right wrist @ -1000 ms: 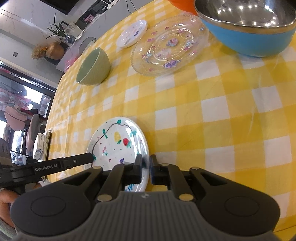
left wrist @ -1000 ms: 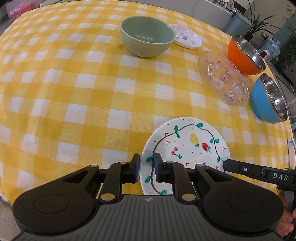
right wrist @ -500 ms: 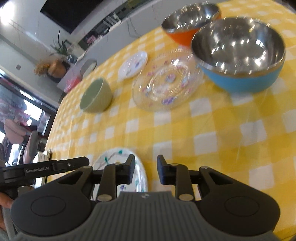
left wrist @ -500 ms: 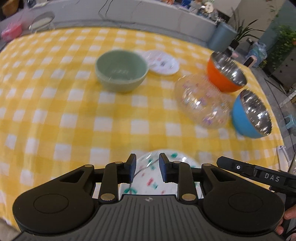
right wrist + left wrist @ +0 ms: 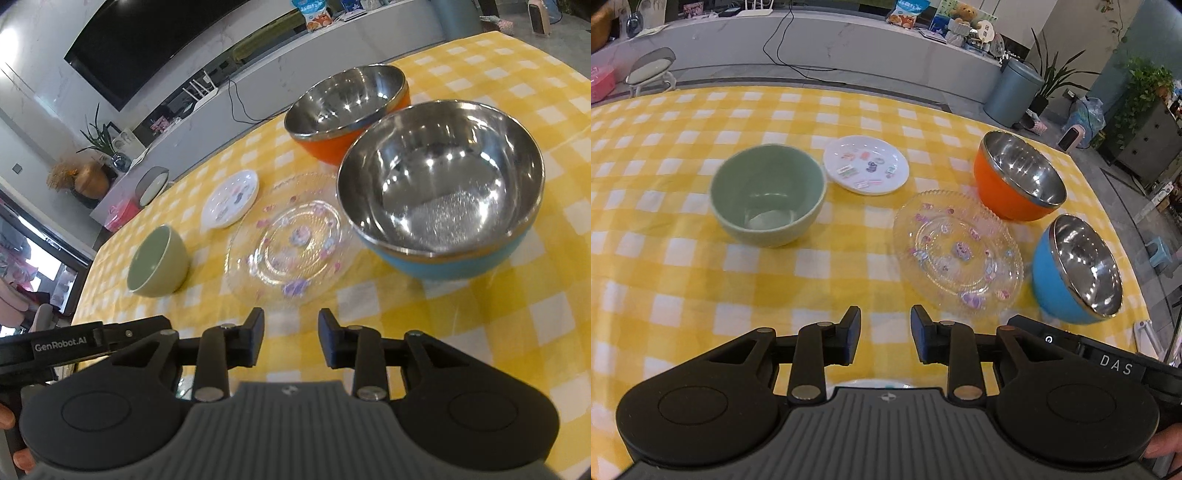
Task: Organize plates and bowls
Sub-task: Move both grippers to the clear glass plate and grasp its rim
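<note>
— Yellow-and-white checks cover the tabletop (image 5: 683, 258), and we count three bowls on it: one green bowl (image 5: 768, 195), one orange bowl (image 5: 1015, 181) and one blue bowl (image 5: 1075, 266), the last two lined with shiny steel.

— And plates?

— We see two in full: one small white plate (image 5: 866, 164) with stickers or prints, just beside the green bowl, and one clear glass plate (image 5: 956, 254) with purple motifs, lying between the green bowl and the blue one. A sliver of a third, white plate (image 5: 875, 384) peeks out under our left tool (image 5: 885, 339); most of it is hidden.

— How do our two tools stand?

— Both are spread apart and hold nothing. The left tool hangs above the cloth near the glass plate's near rim. The right tool (image 5: 291, 338) also hangs over the cloth, facing the glass plate (image 5: 291, 240) with the blue bowl (image 5: 443, 195) to its right and the orange bowl (image 5: 347, 107) behind that one; the two bowls look to be touching or nearly so.
</note>
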A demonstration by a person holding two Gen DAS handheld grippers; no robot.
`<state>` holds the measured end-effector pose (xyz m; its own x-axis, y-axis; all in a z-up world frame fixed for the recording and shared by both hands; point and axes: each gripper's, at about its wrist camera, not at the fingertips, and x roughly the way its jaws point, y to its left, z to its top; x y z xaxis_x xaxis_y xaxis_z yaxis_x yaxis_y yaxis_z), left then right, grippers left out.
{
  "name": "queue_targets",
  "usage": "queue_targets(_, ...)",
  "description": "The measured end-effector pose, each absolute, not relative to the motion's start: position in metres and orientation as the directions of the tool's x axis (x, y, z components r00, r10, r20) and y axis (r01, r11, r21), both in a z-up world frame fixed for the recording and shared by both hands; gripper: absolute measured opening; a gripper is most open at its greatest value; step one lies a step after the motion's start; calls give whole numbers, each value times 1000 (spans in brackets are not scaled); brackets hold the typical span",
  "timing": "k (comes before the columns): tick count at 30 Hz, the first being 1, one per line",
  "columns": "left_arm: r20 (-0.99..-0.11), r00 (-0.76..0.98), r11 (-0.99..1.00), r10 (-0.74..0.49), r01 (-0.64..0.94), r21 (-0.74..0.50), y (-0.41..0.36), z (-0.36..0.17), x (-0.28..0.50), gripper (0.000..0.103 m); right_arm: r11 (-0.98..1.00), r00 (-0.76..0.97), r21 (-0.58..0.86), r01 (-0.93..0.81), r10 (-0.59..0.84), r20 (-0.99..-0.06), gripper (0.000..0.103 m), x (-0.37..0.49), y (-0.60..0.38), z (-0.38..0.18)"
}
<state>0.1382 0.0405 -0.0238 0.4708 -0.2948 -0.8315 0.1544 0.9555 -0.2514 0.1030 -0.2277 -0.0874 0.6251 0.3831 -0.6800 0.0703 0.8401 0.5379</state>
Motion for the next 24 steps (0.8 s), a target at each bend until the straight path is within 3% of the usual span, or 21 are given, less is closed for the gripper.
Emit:
queue_targets(15,-773,523,928,-359,109,-357,40,-51,174,42,838,658,534,114,339,-673,36,134,-233,-98)
queue_targets(24,-750,536,908,-388,82,-411,36,-65,196,49,808,667,522,272,232,-708,37,134,-251,-108)
